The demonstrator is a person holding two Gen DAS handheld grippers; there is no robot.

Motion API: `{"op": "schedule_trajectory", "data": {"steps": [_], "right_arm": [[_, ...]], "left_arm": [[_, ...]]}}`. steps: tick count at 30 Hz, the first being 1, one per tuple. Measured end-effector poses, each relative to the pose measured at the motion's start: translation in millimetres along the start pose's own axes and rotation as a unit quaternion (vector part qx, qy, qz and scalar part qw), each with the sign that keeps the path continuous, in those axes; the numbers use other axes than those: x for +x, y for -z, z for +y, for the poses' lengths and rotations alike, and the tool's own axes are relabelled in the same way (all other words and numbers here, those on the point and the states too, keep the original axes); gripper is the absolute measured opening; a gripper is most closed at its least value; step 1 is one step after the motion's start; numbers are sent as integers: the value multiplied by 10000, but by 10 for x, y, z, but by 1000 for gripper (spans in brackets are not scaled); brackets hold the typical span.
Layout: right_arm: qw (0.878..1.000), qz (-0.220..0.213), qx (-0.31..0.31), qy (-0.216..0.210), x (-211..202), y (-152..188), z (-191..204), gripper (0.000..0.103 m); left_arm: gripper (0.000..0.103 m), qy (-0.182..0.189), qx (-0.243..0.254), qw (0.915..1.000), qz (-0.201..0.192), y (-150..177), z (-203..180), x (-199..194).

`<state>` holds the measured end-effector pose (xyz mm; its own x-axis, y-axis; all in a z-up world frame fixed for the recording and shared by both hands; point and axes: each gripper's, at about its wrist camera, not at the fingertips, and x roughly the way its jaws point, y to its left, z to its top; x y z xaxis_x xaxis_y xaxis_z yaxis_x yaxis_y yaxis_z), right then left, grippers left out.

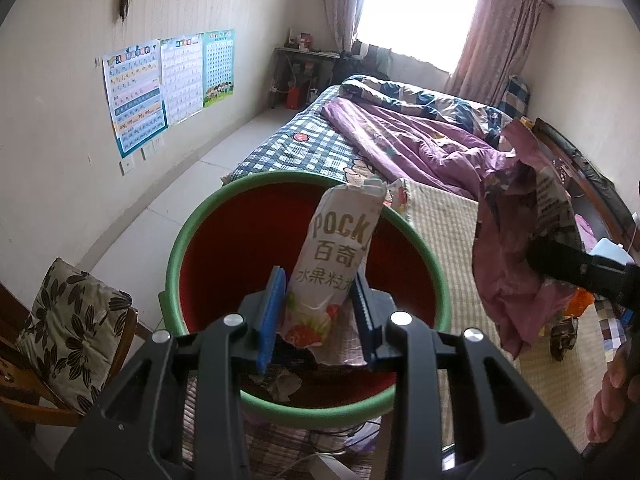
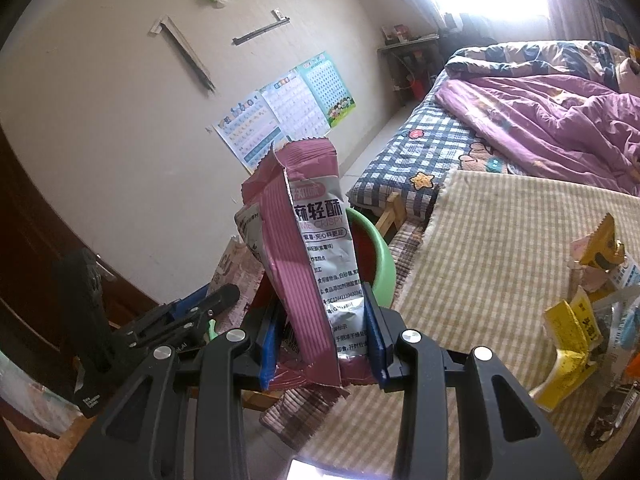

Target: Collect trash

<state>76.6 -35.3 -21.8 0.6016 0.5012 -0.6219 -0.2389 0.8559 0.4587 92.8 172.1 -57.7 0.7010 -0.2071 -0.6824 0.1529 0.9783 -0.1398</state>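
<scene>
My left gripper [image 1: 318, 304] is shut on a white Pocky wrapper [image 1: 334, 264], held upright over the mouth of a round bin [image 1: 176, 248] with a green rim and red inside. My right gripper [image 2: 322, 332] is shut on a purple and silver snack wrapper [image 2: 304, 248], held upright just right of the bin [image 2: 380, 256]. That purple wrapper also shows at the right of the left wrist view [image 1: 516, 240]. The left gripper shows at lower left of the right wrist view [image 2: 200, 304].
A bed with a checked mat [image 2: 500, 240] and purple quilt [image 1: 420, 140] lies right of the bin. More wrappers, yellow ones among them [image 2: 576, 332], lie on the mat at right. A cushioned chair [image 1: 72, 328] stands at left. Some crumpled trash [image 1: 280, 384] lies in the bin.
</scene>
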Motion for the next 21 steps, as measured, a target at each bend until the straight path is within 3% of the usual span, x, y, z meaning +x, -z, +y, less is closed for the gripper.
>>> {"op": "schedule_trajectory", "data": {"steps": [21], "right_arm": [[9997, 243, -75, 22, 476, -110, 171, 36]], "left_arm": [[32, 19, -9, 9996, 268, -3, 33, 260]]}}
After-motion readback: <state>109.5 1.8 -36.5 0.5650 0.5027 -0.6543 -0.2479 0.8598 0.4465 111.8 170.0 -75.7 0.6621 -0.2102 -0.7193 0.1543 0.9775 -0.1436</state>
